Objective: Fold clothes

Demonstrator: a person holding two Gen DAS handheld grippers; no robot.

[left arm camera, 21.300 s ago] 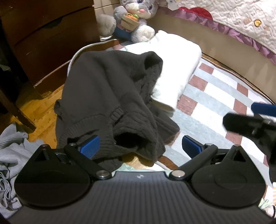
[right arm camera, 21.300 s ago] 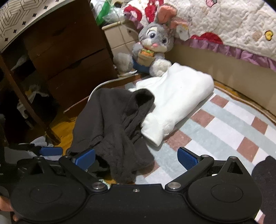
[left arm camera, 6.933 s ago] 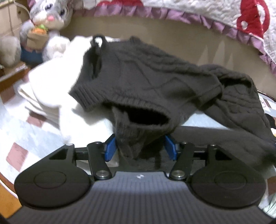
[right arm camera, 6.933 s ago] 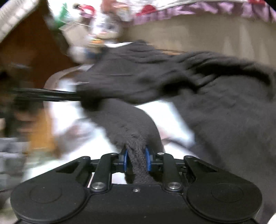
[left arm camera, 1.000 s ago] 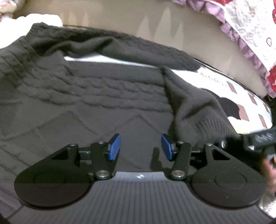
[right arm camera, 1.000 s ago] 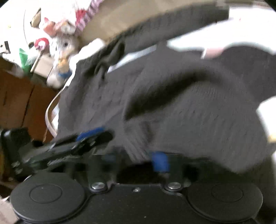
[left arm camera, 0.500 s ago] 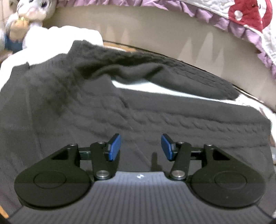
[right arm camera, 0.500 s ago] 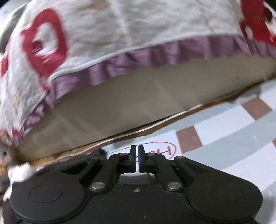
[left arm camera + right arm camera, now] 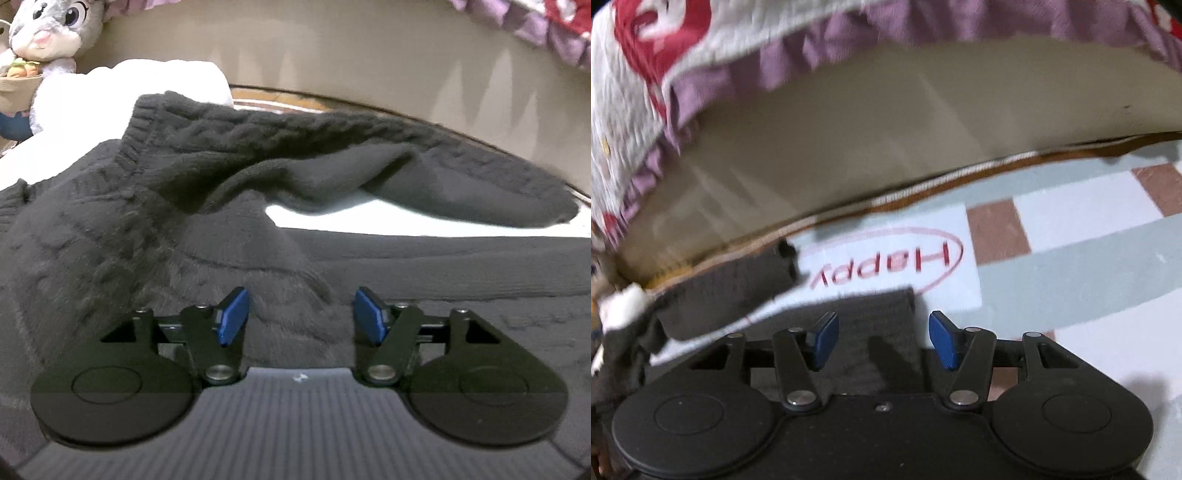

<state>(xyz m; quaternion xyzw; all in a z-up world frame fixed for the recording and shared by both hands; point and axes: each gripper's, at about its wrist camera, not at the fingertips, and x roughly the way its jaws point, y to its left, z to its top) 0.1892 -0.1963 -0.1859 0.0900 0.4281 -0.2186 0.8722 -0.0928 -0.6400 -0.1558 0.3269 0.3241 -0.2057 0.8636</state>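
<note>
A dark cable-knit sweater (image 9: 184, 229) lies spread flat on the rug. One sleeve (image 9: 369, 162) is stretched across its far side, from left to right. My left gripper (image 9: 301, 317) hovers low over the sweater's body, open, and its blue pads do not press the knit. In the right wrist view, a corner of the sweater (image 9: 871, 314) lies under my right gripper (image 9: 884, 339). Its jaws are opening and the pads stand clear of the cloth. The sleeve's cuff (image 9: 746, 284) lies to the left, by the rug's edge.
A white folded garment (image 9: 173, 81) and a plush rabbit (image 9: 48, 33) sit at the far left. The bed's beige base (image 9: 886, 147) and a quilt with a purple frill (image 9: 783, 59) close off the far side. The checked rug (image 9: 1071, 229) with a "Happy" logo (image 9: 886, 262) extends right.
My right gripper was shut half a second ago and now has its jaws apart over the sweater's corner. My left gripper has swung left, nearer the sleeve, still open.
</note>
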